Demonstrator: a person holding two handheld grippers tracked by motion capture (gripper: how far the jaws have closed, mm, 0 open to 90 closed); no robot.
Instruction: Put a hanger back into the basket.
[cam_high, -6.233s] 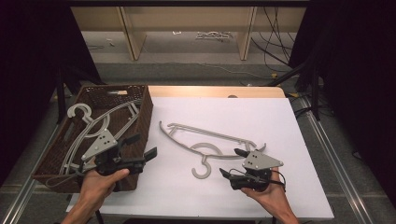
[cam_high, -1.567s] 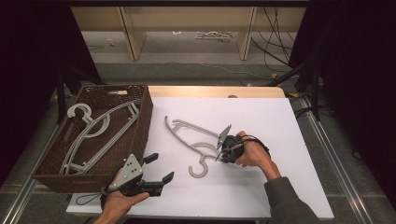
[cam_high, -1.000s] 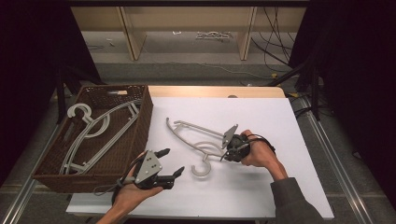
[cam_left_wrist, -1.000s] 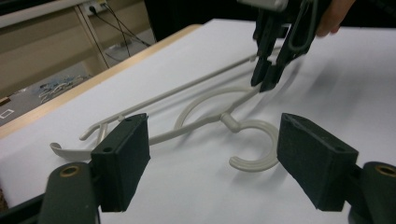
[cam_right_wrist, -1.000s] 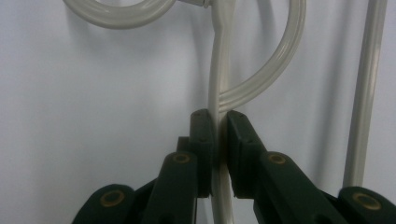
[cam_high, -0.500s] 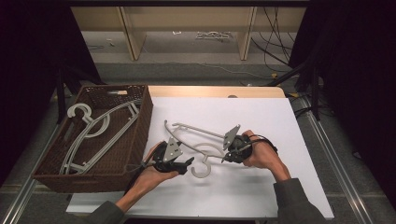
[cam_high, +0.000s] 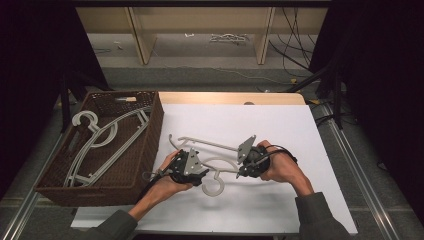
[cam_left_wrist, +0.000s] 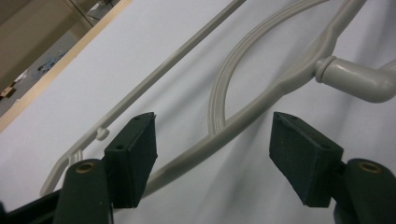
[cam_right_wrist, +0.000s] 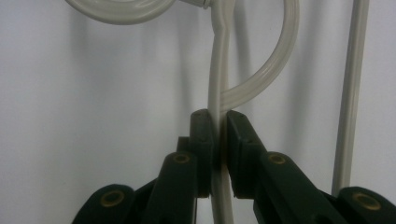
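A pale grey plastic hanger (cam_high: 210, 143) lies at the middle of the white table (cam_high: 280, 125), its hook (cam_high: 214, 186) toward the front edge. My right gripper (cam_high: 242, 167) is shut on one shoulder arm of the hanger (cam_right_wrist: 217, 70); in the right gripper view the pads (cam_right_wrist: 203, 135) pinch that thin arm between them. My left gripper (cam_high: 201, 175) is at the hanger's other side. In the left gripper view its jaws (cam_left_wrist: 212, 140) stand apart around the other shoulder arm (cam_left_wrist: 261, 100) and have just been closing. The pads are not pressing on it.
A dark woven basket (cam_high: 152, 125) stands at the table's left edge with more grey hangers (cam_high: 100, 140) inside. A wooden strip (cam_high: 230, 97) runs along the table's far edge. Dark drapes flank both sides.
My left gripper has come from the front edge up and right to the hanger, and its jaws now straddle a shoulder arm. The right gripper keeps its hold on the hanger.
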